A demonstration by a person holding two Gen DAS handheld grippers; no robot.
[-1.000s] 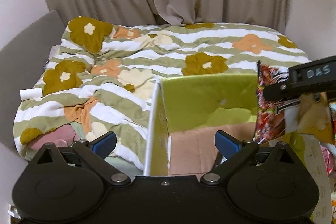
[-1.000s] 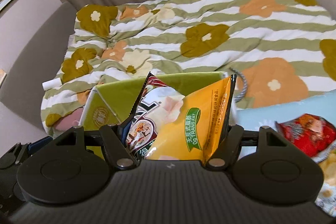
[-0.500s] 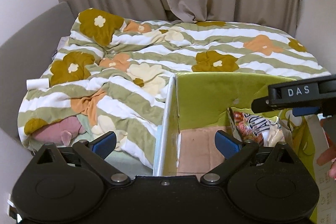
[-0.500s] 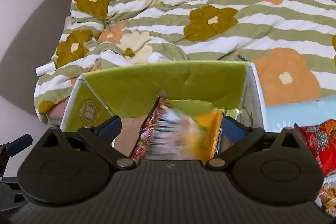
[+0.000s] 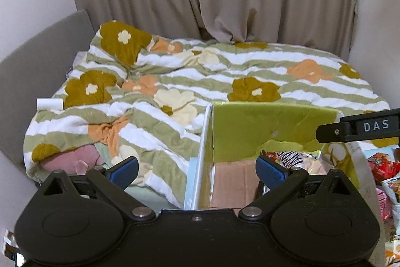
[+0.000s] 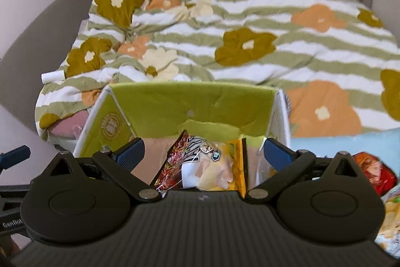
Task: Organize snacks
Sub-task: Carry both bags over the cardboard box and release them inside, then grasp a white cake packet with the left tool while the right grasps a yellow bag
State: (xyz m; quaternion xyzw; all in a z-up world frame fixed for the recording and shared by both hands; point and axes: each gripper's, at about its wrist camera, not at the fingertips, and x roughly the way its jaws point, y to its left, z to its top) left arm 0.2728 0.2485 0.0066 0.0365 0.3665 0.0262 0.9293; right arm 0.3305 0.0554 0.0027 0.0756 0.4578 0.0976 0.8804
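Bedside box (image 6: 195, 104) holds the snack bag (image 6: 207, 167) — right gripper (image 6: 202, 154) fingers wide above it.

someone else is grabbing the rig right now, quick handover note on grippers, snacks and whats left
Left gripper: open, empty, at the box's left wall.
Right gripper: open, empty, over the box.
Yellow snack bag lies inside the green box, clear of the pads.
More snack packets lie loose on the bed to the right of the box.
Done: one bag boxed.
Left: box the loose packets.
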